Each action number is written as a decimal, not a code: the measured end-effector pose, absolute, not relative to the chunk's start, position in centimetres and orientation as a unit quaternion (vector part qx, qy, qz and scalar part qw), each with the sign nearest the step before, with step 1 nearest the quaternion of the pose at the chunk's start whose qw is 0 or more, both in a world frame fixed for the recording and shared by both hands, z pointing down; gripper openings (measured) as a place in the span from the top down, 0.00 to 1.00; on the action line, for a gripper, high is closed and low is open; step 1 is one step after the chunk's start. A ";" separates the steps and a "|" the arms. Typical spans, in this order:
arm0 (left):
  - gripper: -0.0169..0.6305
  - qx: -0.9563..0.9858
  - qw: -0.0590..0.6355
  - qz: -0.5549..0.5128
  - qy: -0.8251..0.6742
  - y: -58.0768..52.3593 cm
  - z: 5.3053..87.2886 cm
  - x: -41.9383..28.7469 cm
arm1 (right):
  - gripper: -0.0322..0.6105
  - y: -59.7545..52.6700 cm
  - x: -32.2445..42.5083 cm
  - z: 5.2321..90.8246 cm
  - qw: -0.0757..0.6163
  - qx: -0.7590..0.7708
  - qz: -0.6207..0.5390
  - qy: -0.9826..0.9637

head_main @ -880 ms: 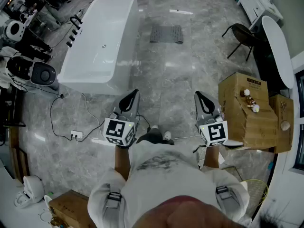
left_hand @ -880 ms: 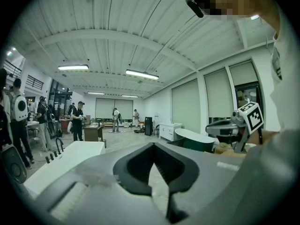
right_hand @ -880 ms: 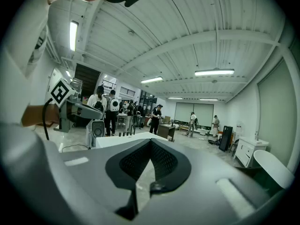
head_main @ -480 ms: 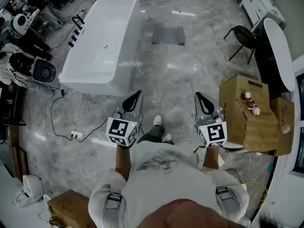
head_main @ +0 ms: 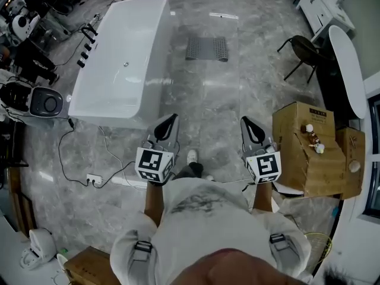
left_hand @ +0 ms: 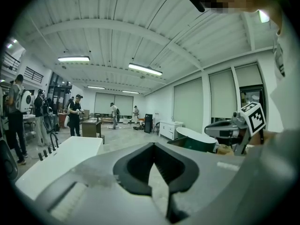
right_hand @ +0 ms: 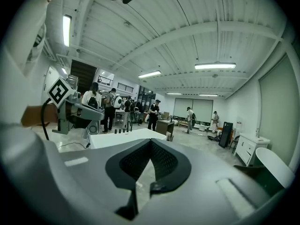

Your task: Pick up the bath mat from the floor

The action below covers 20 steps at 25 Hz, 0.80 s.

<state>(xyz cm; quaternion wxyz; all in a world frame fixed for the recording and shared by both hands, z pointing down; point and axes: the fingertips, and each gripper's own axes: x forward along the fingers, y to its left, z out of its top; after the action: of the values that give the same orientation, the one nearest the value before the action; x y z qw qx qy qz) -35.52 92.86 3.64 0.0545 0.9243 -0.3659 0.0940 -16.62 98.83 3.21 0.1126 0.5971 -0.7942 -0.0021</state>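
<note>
You have stepped forward: the bath mat (head_main: 206,48) sits slightly nearer than a moment ago. It lies flat on the floor (head_main: 214,105), well ahead of both sets of jaws and roughly between their two lines. Your left gripper (head_main: 168,120) and right gripper (head_main: 246,123) are each pressed together, pinching nothing. The approach is under way; the pick is not begun. The bathtub (head_main: 122,64) rim runs near the outer side of the left jaws, and the cardboard box (head_main: 303,144) stands just outside the right jaws. Straight ahead between them the way to the mat looks open.
</note>
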 end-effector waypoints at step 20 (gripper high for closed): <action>0.97 0.936 0.082 0.104 -0.326 76.8 5.2 -34.2 | 0.95 84.0 -16.0 3.6 0.129 0.620 0.025 -0.774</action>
<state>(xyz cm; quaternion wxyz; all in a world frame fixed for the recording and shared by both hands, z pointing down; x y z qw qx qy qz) -34.18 76.76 5.20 0.0820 0.9361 -0.3260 0.1035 -16.02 83.97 3.59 0.1288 0.6200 -0.7736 0.0245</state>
